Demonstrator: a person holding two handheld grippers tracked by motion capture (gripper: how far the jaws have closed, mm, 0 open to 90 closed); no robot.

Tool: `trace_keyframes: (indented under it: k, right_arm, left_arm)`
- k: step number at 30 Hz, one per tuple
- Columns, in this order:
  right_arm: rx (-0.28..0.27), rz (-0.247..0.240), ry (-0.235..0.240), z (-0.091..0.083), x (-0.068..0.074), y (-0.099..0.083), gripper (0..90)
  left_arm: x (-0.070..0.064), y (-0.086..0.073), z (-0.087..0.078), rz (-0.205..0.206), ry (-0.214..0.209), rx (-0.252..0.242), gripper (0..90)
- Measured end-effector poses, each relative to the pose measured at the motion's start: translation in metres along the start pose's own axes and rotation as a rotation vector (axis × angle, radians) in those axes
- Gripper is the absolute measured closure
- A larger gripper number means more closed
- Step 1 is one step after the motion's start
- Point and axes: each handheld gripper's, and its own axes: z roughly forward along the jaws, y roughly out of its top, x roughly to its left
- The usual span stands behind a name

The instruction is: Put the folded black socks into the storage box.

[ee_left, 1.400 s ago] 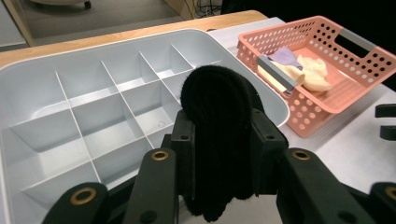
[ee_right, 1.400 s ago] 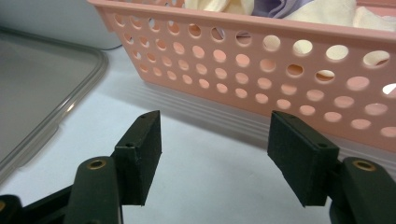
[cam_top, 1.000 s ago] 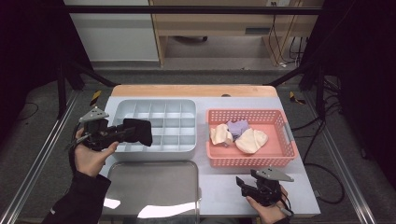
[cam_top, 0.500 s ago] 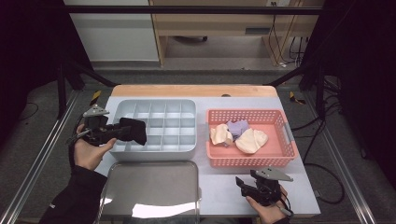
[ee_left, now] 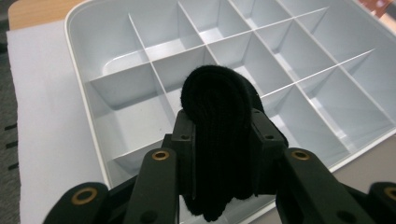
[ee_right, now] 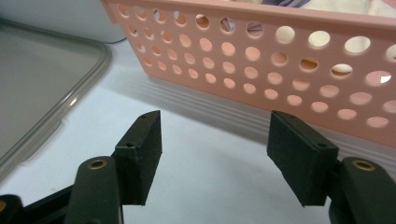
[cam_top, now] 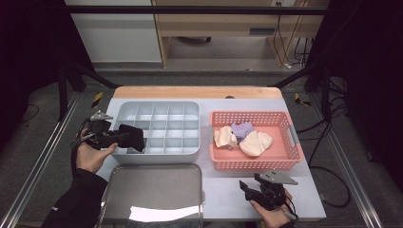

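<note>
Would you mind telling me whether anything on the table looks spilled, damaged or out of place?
Nothing stands out. The divided tray, pink basket and lid sit square; the left gripper holds a black sock.

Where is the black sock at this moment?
In the high view the black sock is at the left, clamped in the left gripper over the near-left corner of the grey divided tray, not yet dropped into a compartment.

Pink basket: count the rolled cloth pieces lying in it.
3 in the pink basket: a cream piece at its left, a lilac piece behind the middle, a larger cream piece right of centre. More may lie underneath.
</note>
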Motion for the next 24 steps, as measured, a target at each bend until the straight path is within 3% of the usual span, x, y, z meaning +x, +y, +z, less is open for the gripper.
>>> trace_keyframes:
  k: [13, 24]
  right_arm:
    - [0.001, 0.000, 0.005, 0.001, 0.000, 0.000, 36.2]
    - [0.006, 0.002, 0.008, 0.002, 0.000, 0.000, 36.4]
  left_arm:
    - [-0.005, -0.005, 0.010, 0.054, -0.027, 0.094, 67.9]
    - [-0.010, -0.005, 0.021, 0.057, -0.020, 0.167, 68.3]
